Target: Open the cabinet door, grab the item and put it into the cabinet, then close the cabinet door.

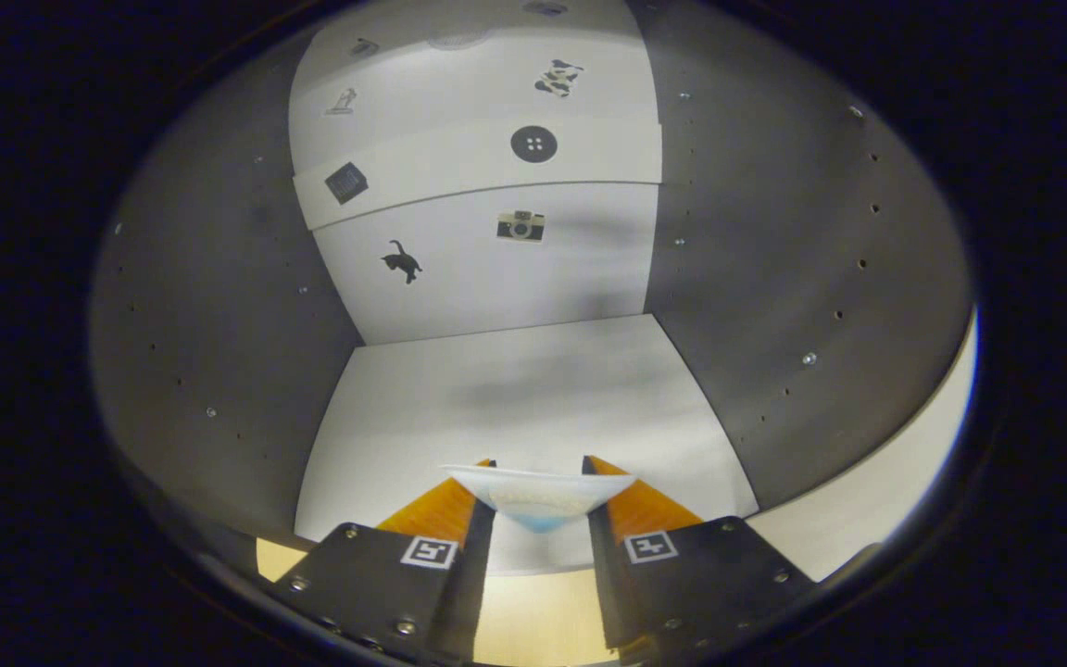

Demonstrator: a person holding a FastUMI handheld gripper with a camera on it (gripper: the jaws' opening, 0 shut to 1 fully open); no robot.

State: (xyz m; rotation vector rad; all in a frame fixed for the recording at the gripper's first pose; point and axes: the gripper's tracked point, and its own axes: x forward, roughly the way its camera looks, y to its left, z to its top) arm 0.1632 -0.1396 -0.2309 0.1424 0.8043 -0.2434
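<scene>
The tool (538, 482) is pinching a small white bowl (539, 494) between both fingers, holding it just above the front edge of the white cabinet floor (515, 389), inside the open grey-walled cabinet (774, 278).

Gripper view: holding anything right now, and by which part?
Yes. The gripper is shut on a white bowl-like item, both fingers pressing its opposite sides just under the rim, at the front of the cabinet floor.

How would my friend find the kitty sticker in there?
Look into the open cabinet at its white back wall. Stickers dot it; the black cat sticker sits lowest, left of the camera sticker. It is the only animal silhouette with a raised tail, far beyond the claw gripping a white item.
</scene>
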